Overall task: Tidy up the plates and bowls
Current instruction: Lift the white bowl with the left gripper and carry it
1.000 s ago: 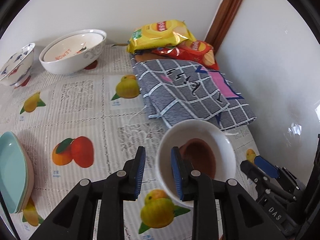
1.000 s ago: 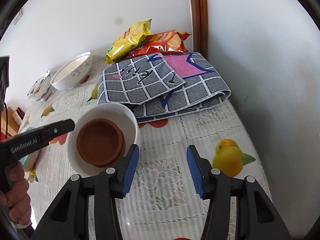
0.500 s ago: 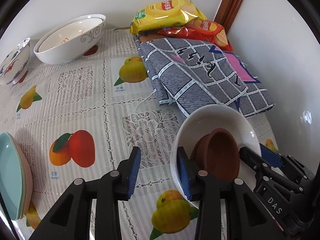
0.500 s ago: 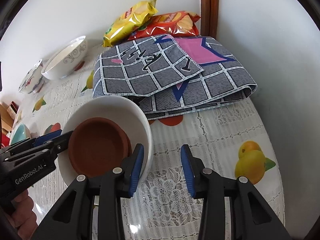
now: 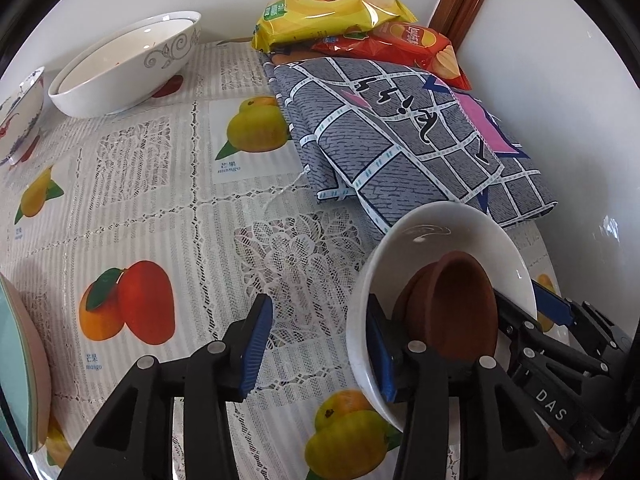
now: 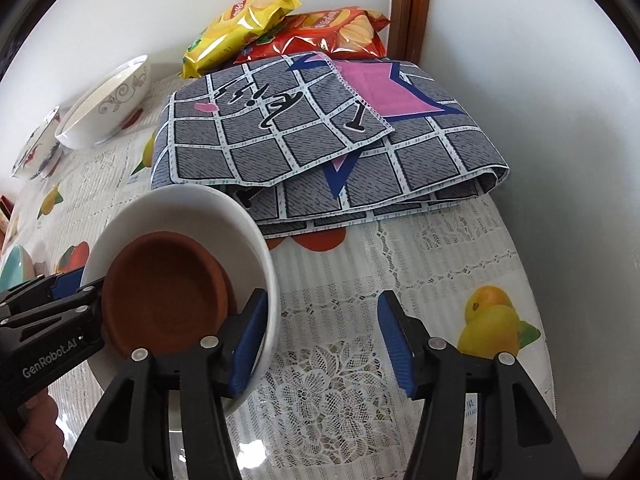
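Lace-patterned tablecloth (image 5: 168,208) printed with mangoes covers the table, which is pushed into a white-walled corner with a brown wooden post at about one o'clock.

Nearest the cameras, the white bowl (image 5: 448,240) with the brown clay dish (image 5: 460,312) leaning inside it sits at about four o'clock in the left view and eight o'clock in the right view. A second ago it lay smaller and further off; both grippers have come down and closed in around it, so it now fills the near corner of each view.

The left gripper (image 5: 316,344) has its jaws opening, one blue pad inside the bowl's near wall and the other outside over bare cloth; nothing is pinched. The right gripper (image 6: 324,344) is opening too, its left pad against or just beside the outside of the bowl, its right pad over open lace. I judge this a two-sided approach to the bowl's rim, with no grip made yet, so the stacked pair is not ready to be lifted.

Further out, at nine o'clock, stacked teal and pink plates (image 5: 20,364) stand at the edge. A folded grey checked cloth (image 5: 400,136) lies beyond the bowl. Farthest, a large white bowl (image 5: 128,68), a small patterned bowl (image 5: 20,116), and yellow and red crisp packets (image 5: 332,8) sit along the wall.
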Demonstrator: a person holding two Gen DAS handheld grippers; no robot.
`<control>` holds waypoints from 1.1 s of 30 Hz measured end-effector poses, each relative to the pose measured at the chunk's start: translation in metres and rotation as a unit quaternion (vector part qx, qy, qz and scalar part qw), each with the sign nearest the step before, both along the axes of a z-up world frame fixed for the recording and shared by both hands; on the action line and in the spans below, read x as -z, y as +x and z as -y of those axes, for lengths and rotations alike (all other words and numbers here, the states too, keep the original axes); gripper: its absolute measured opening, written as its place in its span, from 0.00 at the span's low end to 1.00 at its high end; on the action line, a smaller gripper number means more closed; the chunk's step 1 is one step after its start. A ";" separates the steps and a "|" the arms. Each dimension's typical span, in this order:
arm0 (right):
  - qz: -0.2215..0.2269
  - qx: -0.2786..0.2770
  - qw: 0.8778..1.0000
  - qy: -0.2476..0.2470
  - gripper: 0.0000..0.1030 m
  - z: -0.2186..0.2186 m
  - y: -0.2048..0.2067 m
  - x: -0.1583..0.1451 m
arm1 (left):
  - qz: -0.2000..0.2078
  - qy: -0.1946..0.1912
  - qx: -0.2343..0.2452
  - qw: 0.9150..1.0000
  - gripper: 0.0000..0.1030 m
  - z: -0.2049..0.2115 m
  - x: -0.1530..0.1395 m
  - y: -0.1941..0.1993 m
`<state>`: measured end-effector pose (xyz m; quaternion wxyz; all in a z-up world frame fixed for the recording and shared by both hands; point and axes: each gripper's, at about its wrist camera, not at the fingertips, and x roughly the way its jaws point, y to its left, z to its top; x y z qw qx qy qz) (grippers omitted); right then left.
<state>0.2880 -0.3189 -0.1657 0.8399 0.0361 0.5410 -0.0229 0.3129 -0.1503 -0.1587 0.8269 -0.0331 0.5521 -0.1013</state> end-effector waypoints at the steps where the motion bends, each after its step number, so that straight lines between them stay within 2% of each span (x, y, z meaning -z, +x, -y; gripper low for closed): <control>1: 0.000 0.000 1.000 0.005 0.55 0.001 0.001 0.001 | -0.001 -0.002 -0.001 1.000 0.43 -0.001 0.000 -0.001; 8: 0.010 0.001 1.000 0.016 0.65 0.007 0.000 0.004 | -0.005 0.001 -0.006 1.000 0.46 -0.003 0.002 -0.005; 11: 0.020 -0.006 1.000 0.013 0.65 0.006 -0.003 0.004 | 0.002 0.009 -0.004 1.000 0.47 -0.002 0.001 -0.009; 17: 0.026 -0.007 1.000 0.005 0.65 0.003 -0.003 0.002 | 0.000 0.001 -0.009 1.000 0.47 -0.004 0.002 -0.008; 20: 0.030 -0.004 0.999 0.009 0.65 0.004 -0.004 0.002 | -0.001 -0.008 -0.010 1.000 0.44 -0.004 0.002 -0.009; 21: 0.032 -0.002 0.999 0.014 0.63 0.004 -0.004 0.003 | -0.002 -0.013 -0.009 1.000 0.40 -0.004 0.002 -0.009; 26: 0.024 0.004 0.997 0.067 0.39 0.005 -0.004 0.004 | 0.003 -0.025 0.003 1.000 0.18 0.006 -0.001 -0.012; 28: 0.024 0.002 0.997 0.068 0.33 0.002 -0.004 0.003 | 0.007 -0.034 0.005 0.999 0.11 0.008 -0.002 -0.012; 30: 0.023 0.000 0.997 0.069 0.26 -0.001 -0.005 0.002 | 0.013 -0.033 0.002 0.999 0.11 0.009 -0.003 -0.013; 32: 0.019 -0.001 0.996 0.083 0.13 -0.004 -0.004 0.002 | 0.016 -0.029 0.001 0.999 0.10 0.011 -0.003 -0.013; 33: 0.019 -0.001 0.996 0.085 0.10 -0.006 -0.004 0.002 | 0.015 -0.027 0.000 1.000 0.10 0.012 -0.003 -0.012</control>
